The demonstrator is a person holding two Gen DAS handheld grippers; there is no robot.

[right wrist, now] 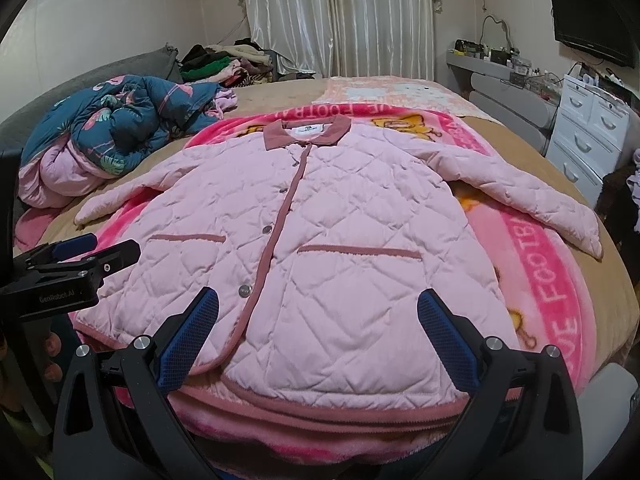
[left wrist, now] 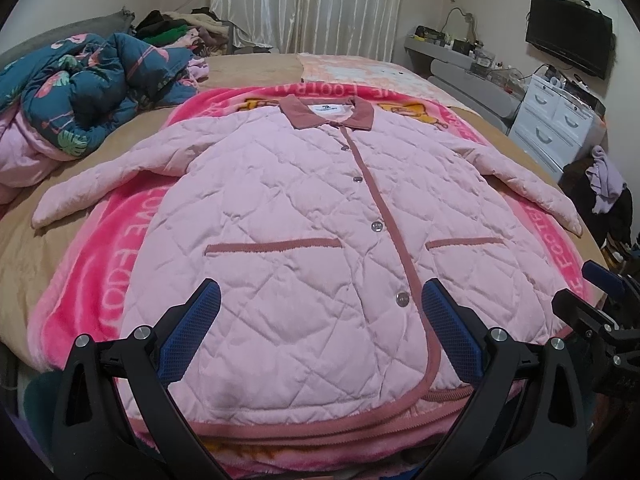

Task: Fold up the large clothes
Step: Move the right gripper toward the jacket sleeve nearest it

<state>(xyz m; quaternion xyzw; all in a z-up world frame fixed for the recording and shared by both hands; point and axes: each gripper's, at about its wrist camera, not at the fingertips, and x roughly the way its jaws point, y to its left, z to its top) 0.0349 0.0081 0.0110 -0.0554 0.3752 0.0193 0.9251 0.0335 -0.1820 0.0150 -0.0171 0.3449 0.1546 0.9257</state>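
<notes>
Left gripper [left wrist: 320,300] agape — its fingers hide jacket [left wrist: 304,208] hem corners.

A wide bed [left wrist: 248,65] covered in a tan sheet fills the room. A bright pink blanket [left wrist: 100,264] with lettering lies spread across its middle, and a pink quilted jacket [left wrist: 304,216] lies flat on that blanket, sleeves out to both sides. A rumpled blue flowered quilt [left wrist: 80,84] sits at the left edge. A pale patterned cloth [left wrist: 360,70] lies at the far end.
</notes>
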